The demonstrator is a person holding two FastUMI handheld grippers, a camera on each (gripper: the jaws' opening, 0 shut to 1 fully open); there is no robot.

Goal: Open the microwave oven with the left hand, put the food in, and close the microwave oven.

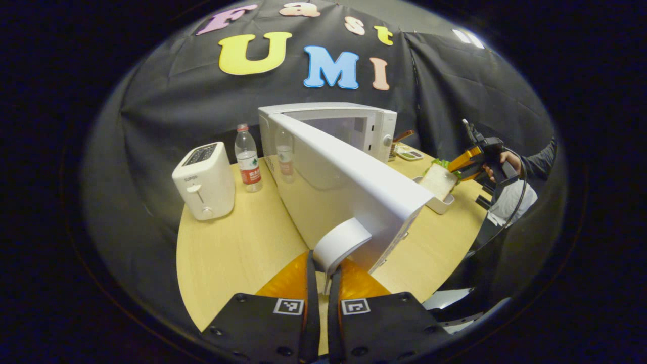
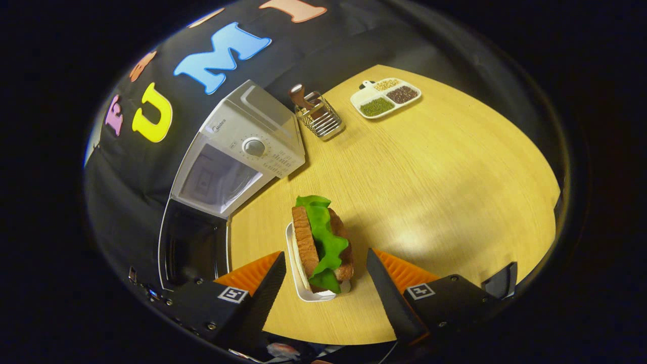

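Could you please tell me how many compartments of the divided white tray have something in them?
3. On the divided tray at the table's far side, the green filling is nearest, the dark brown one beside it, and the pale one farthest back. No others are visible.

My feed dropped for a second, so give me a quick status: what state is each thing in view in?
Microwave door: swung open, handle clamped in the left tool.
Microwave cavity: open.
Sandwich: in its white dish on the table, not yet inside.
Right tool: open, fingers either side of the dish, not touching.
Water bottle: upright, capped.
Toaster: slots empty, lever up.
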